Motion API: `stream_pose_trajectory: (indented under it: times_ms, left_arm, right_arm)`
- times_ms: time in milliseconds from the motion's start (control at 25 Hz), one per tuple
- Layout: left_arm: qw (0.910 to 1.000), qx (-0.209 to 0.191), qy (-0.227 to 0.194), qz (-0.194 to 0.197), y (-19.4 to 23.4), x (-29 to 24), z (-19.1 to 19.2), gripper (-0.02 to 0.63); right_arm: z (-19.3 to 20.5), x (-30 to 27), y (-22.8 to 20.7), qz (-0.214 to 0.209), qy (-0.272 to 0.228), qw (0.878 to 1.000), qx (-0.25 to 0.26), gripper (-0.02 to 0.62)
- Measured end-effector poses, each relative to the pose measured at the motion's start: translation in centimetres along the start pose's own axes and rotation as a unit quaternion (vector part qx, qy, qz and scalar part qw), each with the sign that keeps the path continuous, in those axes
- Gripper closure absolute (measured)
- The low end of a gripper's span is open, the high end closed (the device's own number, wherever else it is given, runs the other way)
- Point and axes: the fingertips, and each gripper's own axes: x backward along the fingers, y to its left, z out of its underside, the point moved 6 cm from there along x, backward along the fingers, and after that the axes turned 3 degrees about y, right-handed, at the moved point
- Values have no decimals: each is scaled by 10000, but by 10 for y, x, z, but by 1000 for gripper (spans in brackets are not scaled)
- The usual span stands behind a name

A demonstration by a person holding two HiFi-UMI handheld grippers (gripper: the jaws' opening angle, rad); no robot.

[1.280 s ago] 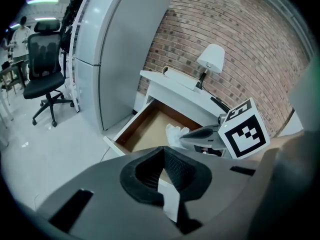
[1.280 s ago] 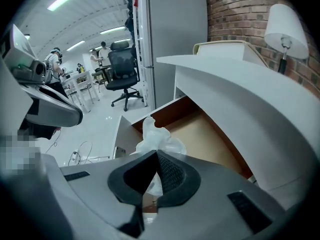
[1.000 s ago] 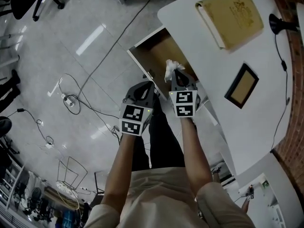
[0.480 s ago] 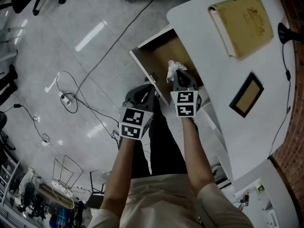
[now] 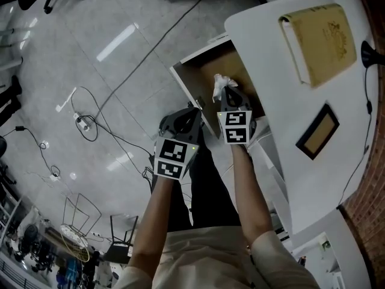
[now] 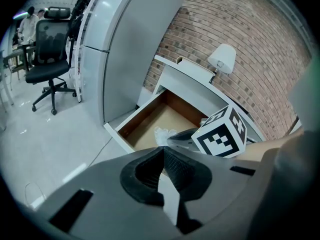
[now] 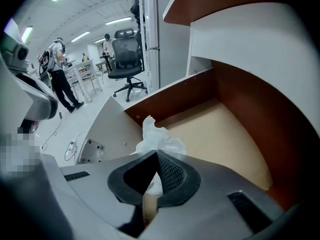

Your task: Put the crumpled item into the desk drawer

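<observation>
Wad: the crumpled paper point(image 5: 221, 83) was pinched in the right gripper point(image 5: 227, 95) and hung over the open drawer point(image 5: 203, 77), seemingly clear of its floor.
Change: within the last second that gripper had crept from near the drawer's front edge to further above the brown bottom.
Right jaws: clamped on the paper.
Left gripper point(image 5: 194, 111): jaws pressed together on nothing, parked outside the drawer front.
Meaning: the carry looked done, so letting go was probably all that remained.
</observation>
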Motion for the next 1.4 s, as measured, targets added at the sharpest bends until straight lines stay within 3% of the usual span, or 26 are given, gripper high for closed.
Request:
stream_pose_trajectory:
  times_ms: [360, 680, 880, 1400]
  left_arm:
    - [9999, 54, -58, -80, 13, 9, 0, 591]
    - [9995, 299, -6, 79, 2, 20, 17, 591]
    - [9992, 387, 31, 77, -3, 23, 24, 591]
    - [9987, 503, -7, 99, -4, 35, 30, 591]
  right_arm:
    - [6, -26, 4, -79, 303, 9993, 219, 571]
    - [12, -41, 8, -109, 557, 9976, 401, 569]
    - [17, -47, 6, -61, 766, 9944, 731, 569]
    - [12, -40, 12, -55, 738, 9942, 780, 553]
